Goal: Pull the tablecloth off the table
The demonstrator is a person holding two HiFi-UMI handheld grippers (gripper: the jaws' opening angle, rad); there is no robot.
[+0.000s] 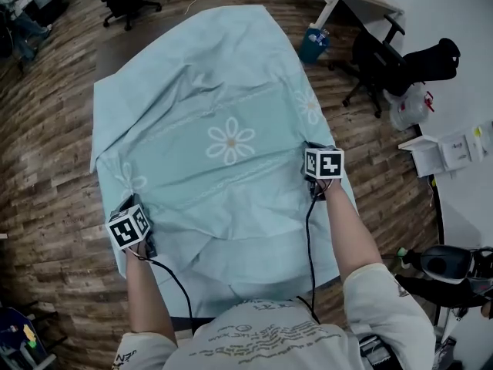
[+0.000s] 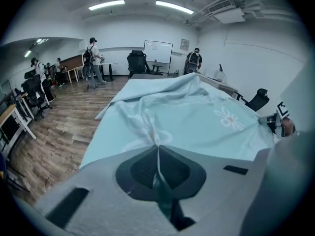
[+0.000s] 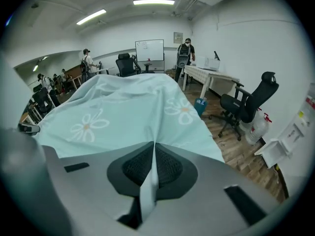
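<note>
Closest to me, my left gripper (image 1: 129, 216) is clamped on a thin pleat of the tablecloth (image 1: 223, 129). The left gripper view shows the fabric running up between the two closed pads. My right gripper (image 1: 317, 164) has done the same on the other side, its jaws pressed together on a fold of the same pale blue cloth near the right-hand edge. So I judge the grasping step done on both sides.

The near hem of the cloth hangs down toward my body, bunched a little between my two hands. Wrinkles rise from each pinch point, so the fabric is taut there, though I cannot tell whether it has begun to slide.

Further out, the printed daisy (image 1: 230, 141) sits about mid-counter, and the cloth spreads on to the far end, draping over both long sides. The counter under it is covered almost everywhere I can see. Nothing stands on top to snag or topple.

Nearly the whole pull is left: drawing both grippers back together until the far edge clears the counter and drops toward the wooden floor (image 1: 46, 191).
</note>
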